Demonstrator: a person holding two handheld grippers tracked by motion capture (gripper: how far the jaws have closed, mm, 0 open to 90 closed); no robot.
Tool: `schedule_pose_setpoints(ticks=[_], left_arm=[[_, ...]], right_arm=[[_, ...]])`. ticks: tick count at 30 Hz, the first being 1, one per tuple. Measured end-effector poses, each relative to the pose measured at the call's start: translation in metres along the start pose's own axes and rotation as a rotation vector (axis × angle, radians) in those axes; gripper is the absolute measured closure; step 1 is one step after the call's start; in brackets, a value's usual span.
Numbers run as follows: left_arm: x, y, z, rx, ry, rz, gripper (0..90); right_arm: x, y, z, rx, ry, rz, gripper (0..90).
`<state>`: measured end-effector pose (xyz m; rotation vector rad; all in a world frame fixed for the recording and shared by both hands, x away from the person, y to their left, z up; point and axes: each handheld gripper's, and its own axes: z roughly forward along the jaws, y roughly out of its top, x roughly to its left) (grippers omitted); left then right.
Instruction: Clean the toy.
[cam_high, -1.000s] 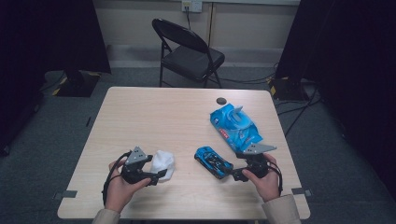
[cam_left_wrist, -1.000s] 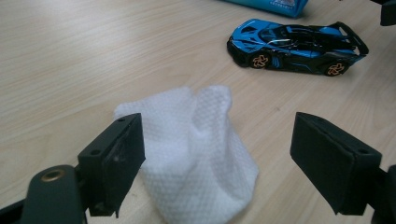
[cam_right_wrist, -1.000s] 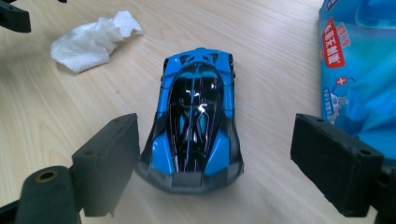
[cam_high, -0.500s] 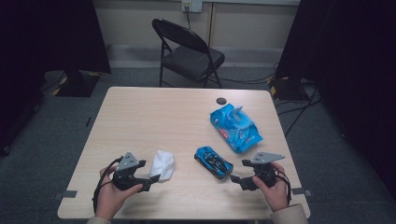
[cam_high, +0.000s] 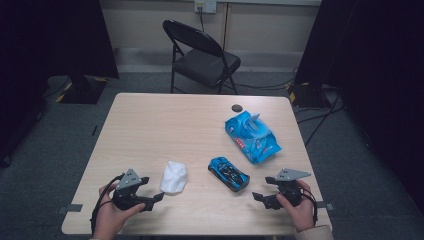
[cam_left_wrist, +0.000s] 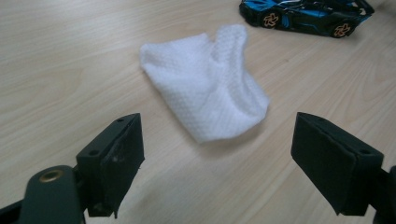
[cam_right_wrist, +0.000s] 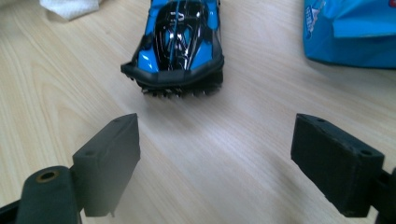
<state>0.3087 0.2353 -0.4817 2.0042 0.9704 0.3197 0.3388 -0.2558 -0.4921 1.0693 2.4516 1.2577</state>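
A crumpled white wipe (cam_high: 174, 177) lies on the wooden table (cam_high: 165, 125) near its front. Just left of it my left gripper (cam_high: 154, 196) rests low in a hand, open, with the wipe (cam_left_wrist: 208, 91) a short way ahead of its empty jaws. A blue and black toy car (cam_high: 229, 173) sits right of the wipe. My right gripper (cam_high: 259, 197) is open at the front right, pointing at the car's rear (cam_right_wrist: 180, 44), which lies just beyond its jaws. A blue wipes pack (cam_high: 251, 136) with its flap lifted lies behind the car.
A small dark round cap (cam_high: 236, 107) sits near the table's far edge. A black folding chair (cam_high: 200, 55) stands behind the table. Cables run over the floor at the right. The pack's corner (cam_right_wrist: 350, 32) is ahead and right of the right gripper.
Both hands have drawn back toward the table's front edge. The left gripper has let the wipe lie and moved away left; the right gripper has backed off from the car.
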Motion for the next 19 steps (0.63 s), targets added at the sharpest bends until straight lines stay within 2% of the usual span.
schedule_pose_setpoints(ticks=[5,7,10,14,16,19], left_arm=[[0.002,-0.008,-0.001,0.018,0.0,0.0,17.1],[0.002,-0.013,0.0,0.04,0.017,0.03,17.3],[0.002,-0.015,0.0,0.049,0.018,0.026,17.0],[0.002,-0.019,0.002,0.077,0.025,0.042,16.8],[0.002,-0.021,0.004,0.104,0.022,0.073,16.9],[0.001,-0.022,0.007,0.115,0.019,0.077,16.1]], right_arm=[[-0.001,-0.006,0.0,0.005,-0.01,-0.009,15.6],[-0.002,-0.009,0.001,0.007,-0.028,-0.024,15.8],[-0.005,-0.014,0.003,0.036,-0.033,-0.022,15.7],[-0.006,-0.016,0.004,0.039,-0.044,-0.042,15.5],[-0.005,-0.016,0.004,0.045,-0.049,-0.054,15.5],[-0.003,-0.016,0.005,0.056,-0.059,-0.084,15.1]])
